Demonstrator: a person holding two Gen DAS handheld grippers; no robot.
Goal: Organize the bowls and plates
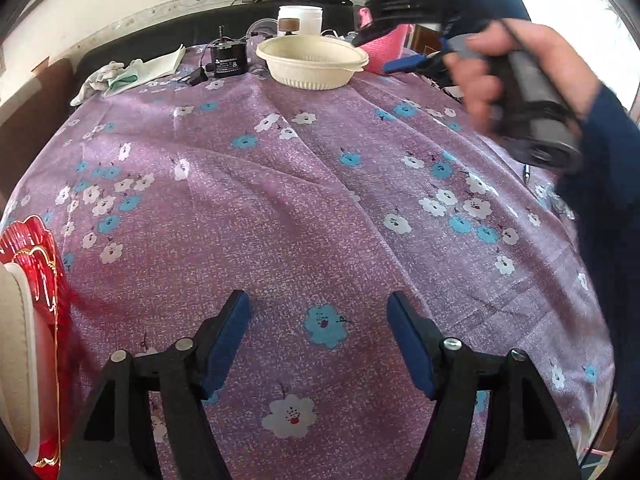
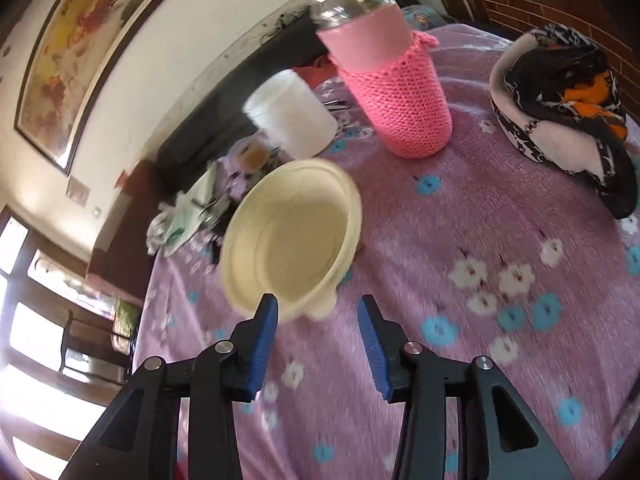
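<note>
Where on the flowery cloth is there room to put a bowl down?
The big bare stretch of flowery cloth between the left claw and the cream bowl is free. The far edge is crowded: gloves, black box, white jar. A red plate fills the left edge.

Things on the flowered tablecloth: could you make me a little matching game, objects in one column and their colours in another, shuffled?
Objects:
1. bowl
2. knitted bottle sleeve
3. plate at the table's edge
4. jar

Colours:
A. red with gold trim
B. white
C. cream
D. pink

Pairs: 1-C, 2-D, 3-A, 4-B
</note>
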